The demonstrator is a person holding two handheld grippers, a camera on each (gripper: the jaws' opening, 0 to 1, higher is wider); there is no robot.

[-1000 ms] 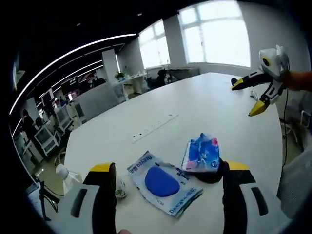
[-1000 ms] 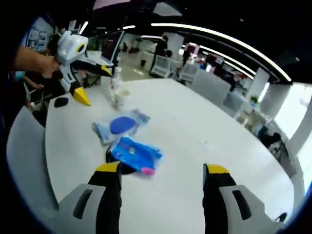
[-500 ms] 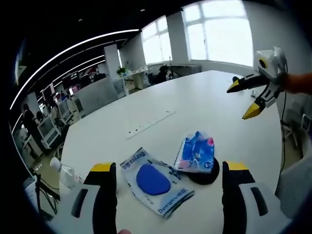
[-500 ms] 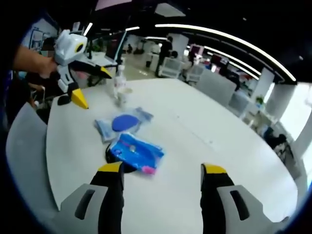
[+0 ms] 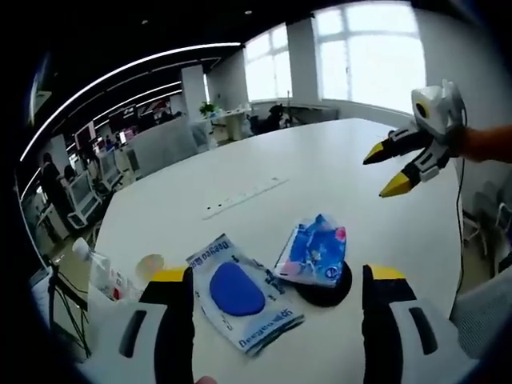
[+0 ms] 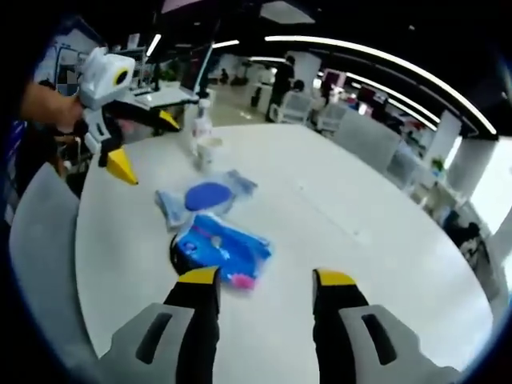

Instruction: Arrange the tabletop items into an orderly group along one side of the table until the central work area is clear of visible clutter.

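blue packets [image 5: 314, 251] overlap a black disc [image 5: 324, 290] mid-table [image 5: 320, 176]. both tools, left tool [image 5: 272, 284] and right tool [image 6: 262, 280], hover spread wide, holding nothing. a careless pinch may drag the stack apart.

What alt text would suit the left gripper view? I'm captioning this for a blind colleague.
On a large white table, a clear packet holding a blue oval pad lies beside a blue printed pouch resting on a black disc, between the open left gripper jaws. The right gripper hovers open at right; a plastic bottle and a small cup stand at the left edge.
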